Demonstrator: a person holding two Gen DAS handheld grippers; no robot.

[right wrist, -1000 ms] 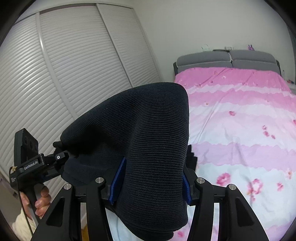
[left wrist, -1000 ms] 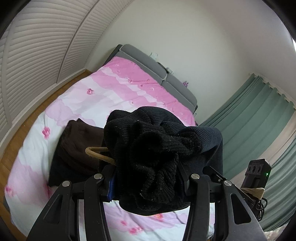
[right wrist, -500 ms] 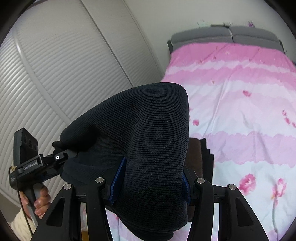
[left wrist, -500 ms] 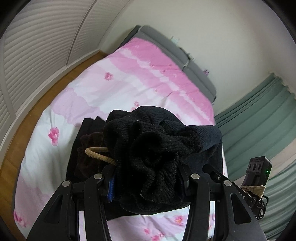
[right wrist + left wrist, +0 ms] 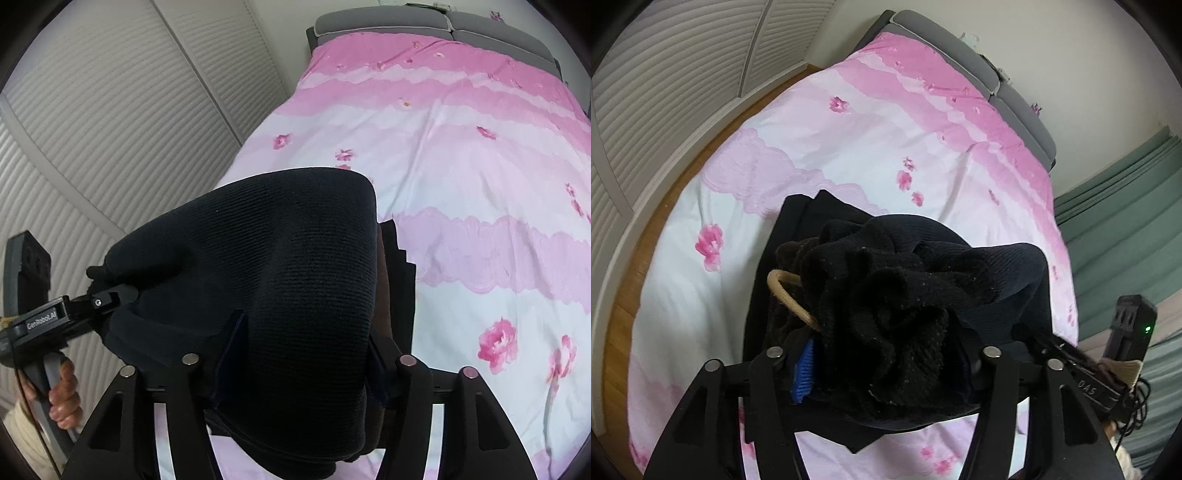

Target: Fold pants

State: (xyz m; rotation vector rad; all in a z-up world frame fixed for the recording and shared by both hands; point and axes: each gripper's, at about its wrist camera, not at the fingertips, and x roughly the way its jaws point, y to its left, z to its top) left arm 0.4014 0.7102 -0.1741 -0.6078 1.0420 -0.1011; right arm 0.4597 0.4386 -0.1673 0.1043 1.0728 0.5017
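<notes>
Clasped in the left tongs (image 5: pixel 886 354): a crumpled wad of black knit pants (image 5: pixel 894 295), filling the whole gap between the two jaws. Jaws just been opening, yet loosely grasping the cloth on both sides. Poking out of the wad, a tan loop (image 5: pixel 783 291). Clasped in the right tongs (image 5: pixel 303 354): a smooth, ribbed bulge of the same pants, draped forward over the jaws. Those jaws likewise just been opening, with the cloth between them and bulging against both pads. Strung from one pair of tongs to the other, and hanging just above a dark folded stack (image 5: pixel 798 229). Under the stack, a bed (image 5: pixel 868 147) with a pink and white flowered cover. Far beyond the stack, a grey headboard (image 5: pixel 388 22). Left of the stack, white louvred doors (image 5: pixel 110 110); right of it, a green curtain (image 5: pixel 1126 221). Low and left of the stack in the right wrist view, a hand (image 5: pixel 64 391) wrapped round the grey handle of the left tongs.
</notes>
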